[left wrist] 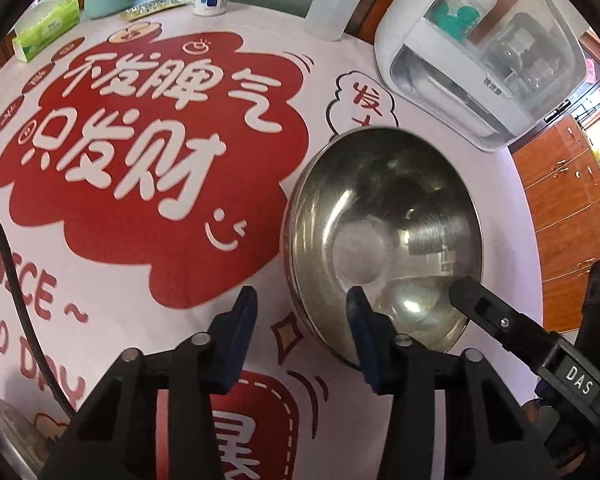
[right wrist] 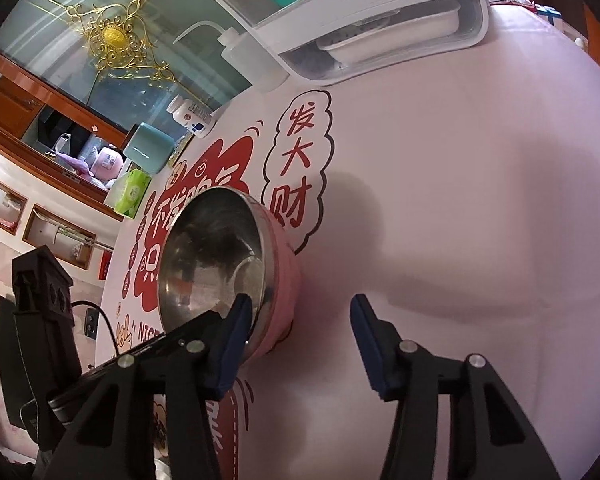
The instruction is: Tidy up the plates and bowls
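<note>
Fingers of the left gripper (left wrist: pixel 302 312) are spread, straddling the near rim of the bowl (left wrist: pixel 384 236); the right gripper (right wrist: pixel 300 320), likewise released, straddles its opposite side. Bowl stands upright on the surface (right wrist: pixel 460 200): shiny steel inside, pink outside, near a white appliance (left wrist: pixel 480 52).

- Both views are bright and evenly lit, with strong fisheye bending and black vignette at the corners.
- The round stainless steel bowl with a pink outer shell (left wrist: pixel 384 236) shows soft glare and smeared reflections inside.
- Soft grey shadows fall across the white printed tabletop (right wrist: pixel 480 208) in the right wrist view.
- Edges look slightly soft; the centre is sharp.
</note>
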Demonstrator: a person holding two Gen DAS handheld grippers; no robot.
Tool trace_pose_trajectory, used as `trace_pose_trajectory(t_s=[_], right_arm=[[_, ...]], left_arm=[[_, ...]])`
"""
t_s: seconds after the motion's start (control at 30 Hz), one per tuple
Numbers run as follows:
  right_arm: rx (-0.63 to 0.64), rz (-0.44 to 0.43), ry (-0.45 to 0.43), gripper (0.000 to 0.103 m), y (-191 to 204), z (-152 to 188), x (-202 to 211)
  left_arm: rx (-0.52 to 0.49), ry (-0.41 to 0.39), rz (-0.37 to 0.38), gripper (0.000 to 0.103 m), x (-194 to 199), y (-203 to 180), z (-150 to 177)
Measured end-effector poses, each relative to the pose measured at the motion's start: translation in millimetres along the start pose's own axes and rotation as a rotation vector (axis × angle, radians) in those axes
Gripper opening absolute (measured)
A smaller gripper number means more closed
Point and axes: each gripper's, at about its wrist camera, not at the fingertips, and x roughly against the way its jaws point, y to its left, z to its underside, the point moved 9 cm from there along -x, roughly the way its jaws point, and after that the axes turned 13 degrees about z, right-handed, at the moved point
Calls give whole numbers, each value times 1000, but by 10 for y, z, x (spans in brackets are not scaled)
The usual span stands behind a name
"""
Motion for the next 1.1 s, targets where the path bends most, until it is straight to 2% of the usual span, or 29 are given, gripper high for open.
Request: trace_pose_trajectory(t_s=[0.1, 0.17, 0.23, 0.4, 0.73, 1.1], right_arm=[[8, -6, 16, 37, -2, 49, -2], [13, -9, 23, 30, 0, 81, 3], [18, -7, 29, 19, 2, 110, 5], [4, 10, 36, 9, -50, 179, 7], [-9, 49, 46, 7, -141, 433, 126], [-16, 77, 57, 7, -263, 742, 451]], left_arm=[[-11, 7, 7, 34, -14, -44, 53], [-17, 16, 17, 24, -33, -83, 89], [-21, 18, 19, 22, -46, -117, 130], [-23, 17, 4, 18, -43, -152, 213], [-41, 62, -2, 17, -19, -212, 422], [-45, 113, 32, 18, 127, -398, 815]])
